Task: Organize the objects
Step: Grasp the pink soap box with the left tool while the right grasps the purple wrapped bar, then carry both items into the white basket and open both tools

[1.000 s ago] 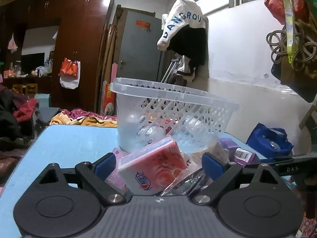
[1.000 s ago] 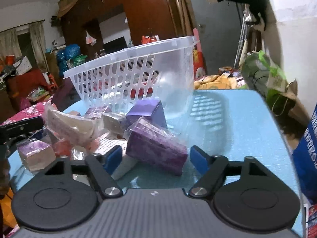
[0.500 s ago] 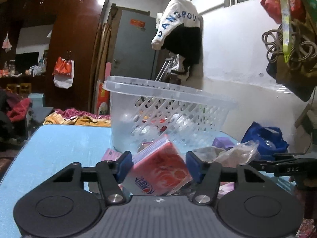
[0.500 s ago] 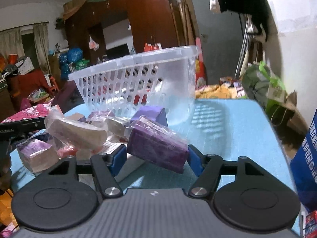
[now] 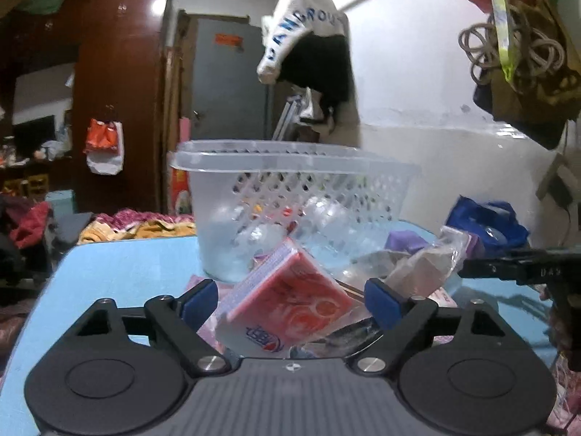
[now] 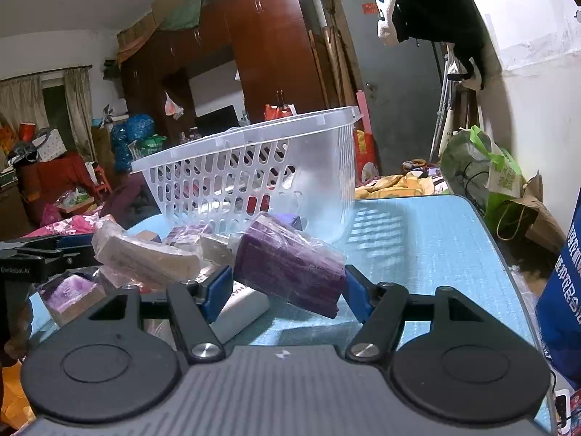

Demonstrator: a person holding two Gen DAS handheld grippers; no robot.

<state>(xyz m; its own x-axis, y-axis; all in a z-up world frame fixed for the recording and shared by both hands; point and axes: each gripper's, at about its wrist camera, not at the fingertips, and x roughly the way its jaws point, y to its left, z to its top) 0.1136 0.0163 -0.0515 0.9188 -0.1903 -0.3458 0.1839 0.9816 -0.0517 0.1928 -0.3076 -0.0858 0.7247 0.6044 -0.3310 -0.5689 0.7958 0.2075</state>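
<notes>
A clear plastic basket (image 5: pixel 290 196) stands on the blue table (image 5: pixel 120 265); it also shows in the right wrist view (image 6: pixel 254 174). My left gripper (image 5: pixel 290 299) is open around a tilted red-and-pink tissue pack (image 5: pixel 290 309), with gaps on both sides. My right gripper (image 6: pixel 288 285) is shut on a purple wrapped packet (image 6: pixel 290 269) and holds it off the table. A beige wrapped bar (image 6: pixel 145 254) lies left of it, near the other gripper (image 6: pixel 43 258).
Several small packets lie in front of the basket: a purple box (image 6: pixel 72 290), a white box (image 6: pixel 239 309), clear-wrapped items (image 5: pixel 417 265). A blue bag (image 6: pixel 563 298) stands at the table's right edge. Bags and clothes lie beyond the table.
My left gripper closed on the red pack, then opened wide again; the pack tilted. My right gripper closed on the purple packet and lifted it.
</notes>
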